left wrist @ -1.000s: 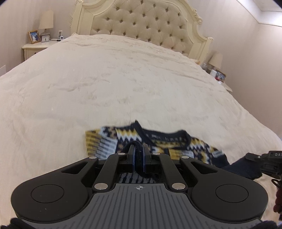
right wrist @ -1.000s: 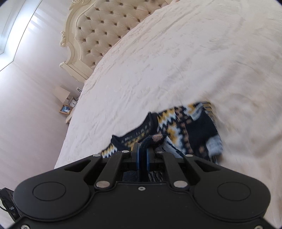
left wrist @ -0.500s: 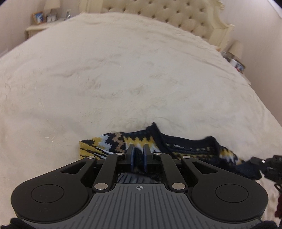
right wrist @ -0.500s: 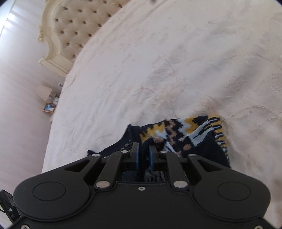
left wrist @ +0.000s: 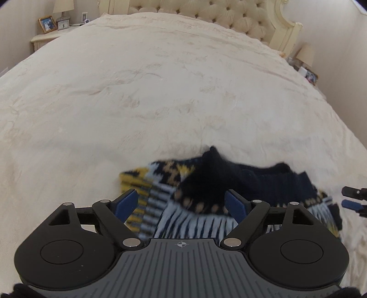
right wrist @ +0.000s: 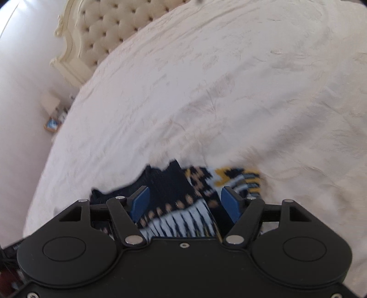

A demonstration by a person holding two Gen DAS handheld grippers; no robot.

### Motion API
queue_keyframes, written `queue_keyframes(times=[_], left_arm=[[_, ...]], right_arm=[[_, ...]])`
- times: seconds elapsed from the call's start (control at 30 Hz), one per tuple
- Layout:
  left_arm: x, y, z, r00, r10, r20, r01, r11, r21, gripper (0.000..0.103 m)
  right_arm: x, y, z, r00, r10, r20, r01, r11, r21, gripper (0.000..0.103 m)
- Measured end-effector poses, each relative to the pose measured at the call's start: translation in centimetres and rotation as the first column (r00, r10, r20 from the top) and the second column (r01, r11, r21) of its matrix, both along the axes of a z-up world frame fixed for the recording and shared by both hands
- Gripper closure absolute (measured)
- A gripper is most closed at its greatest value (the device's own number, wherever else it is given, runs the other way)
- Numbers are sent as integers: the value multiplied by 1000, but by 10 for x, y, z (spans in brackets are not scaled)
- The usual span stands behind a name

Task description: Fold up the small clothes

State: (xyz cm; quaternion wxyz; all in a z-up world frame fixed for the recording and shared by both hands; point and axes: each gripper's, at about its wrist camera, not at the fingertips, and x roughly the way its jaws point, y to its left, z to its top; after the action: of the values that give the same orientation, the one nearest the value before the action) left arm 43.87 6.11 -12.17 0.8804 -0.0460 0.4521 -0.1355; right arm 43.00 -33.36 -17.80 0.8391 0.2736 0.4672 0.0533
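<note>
A small knit sweater (left wrist: 206,183), navy with yellow, white and tan patterns, lies bunched on the cream bedspread (left wrist: 160,91). My left gripper (left wrist: 182,201) is open just above its near edge, blue pads apart, holding nothing. My right gripper (right wrist: 183,199) is also open over the sweater (right wrist: 183,197), empty. The right gripper's fingertips (left wrist: 353,197) show at the right edge of the left wrist view, beside the sweater's right end. The sweater's near part is hidden under both gripper bodies.
A tufted cream headboard (left wrist: 229,16) stands at the far end of the bed. A nightstand (left wrist: 50,36) with a lamp, photo frame and clock is at the far left. Another lamp (left wrist: 305,53) and a framed picture sit at the far right.
Both grippers were shut on the sweater and holding it up; they lowered toward the bed and have now opened, letting the sweater drop onto the bedspread.
</note>
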Motion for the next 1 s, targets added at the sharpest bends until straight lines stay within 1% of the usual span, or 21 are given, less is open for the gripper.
queue_keyframes(times=[0.1, 0.2, 0.33, 0.43, 0.5, 0.53, 0.57, 0.6, 0.67, 0.8, 0.87, 1.0], left_arm=[[-12, 3, 5, 1000, 7, 19, -7, 1000, 1, 21], [-14, 4, 5, 1000, -3, -5, 3, 1000, -8, 21], [-14, -4, -16, 994, -48, -97, 54, 997, 58, 21], [-19, -2, -39, 983, -46, -178, 61, 995, 80, 21], [-22, 1, -56, 971, -41, -236, 67, 992, 104, 21], [-22, 3, -66, 962, -36, -270, 68, 992, 107, 19], [-23, 6, -74, 954, -34, -297, 64, 994, 91, 12], [-23, 10, -79, 952, -31, -304, 54, 996, 68, 9], [-24, 14, -82, 955, -23, -296, 39, 998, 48, 6], [-22, 12, -86, 951, -38, -305, 58, 997, 56, 1], [-21, 11, -86, 950, -36, -311, 59, 996, 64, 1], [-21, 8, -85, 950, -24, -312, 51, 996, 79, 1]], right_arm=[[-9, 1, 1, 1000, 18, -6, -18, 1000, -10, 31], [-14, 4, 2, 999, 40, -8, -40, 999, -19, 31], [-13, 11, -6, 995, 98, -28, -100, 994, -55, 31], [-10, 15, -16, 990, 132, -56, -136, 988, -77, 31], [-9, 15, -23, 986, 148, -76, -154, 984, -86, 31], [-8, 15, -27, 984, 156, -84, -163, 983, -86, 31], [-8, 15, -29, 983, 162, -89, -169, 982, -86, 31], [-7, 15, -32, 981, 168, -94, -176, 981, -85, 31], [-4, 16, -34, 979, 180, -98, -188, 979, -84, 31], [1, 20, -34, 975, 194, -110, -204, 975, -92, 31], [3, 23, -34, 974, 195, -118, -208, 973, -105, 31], [8, 34, -32, 970, 177, -167, -206, 963, -176, 35]])
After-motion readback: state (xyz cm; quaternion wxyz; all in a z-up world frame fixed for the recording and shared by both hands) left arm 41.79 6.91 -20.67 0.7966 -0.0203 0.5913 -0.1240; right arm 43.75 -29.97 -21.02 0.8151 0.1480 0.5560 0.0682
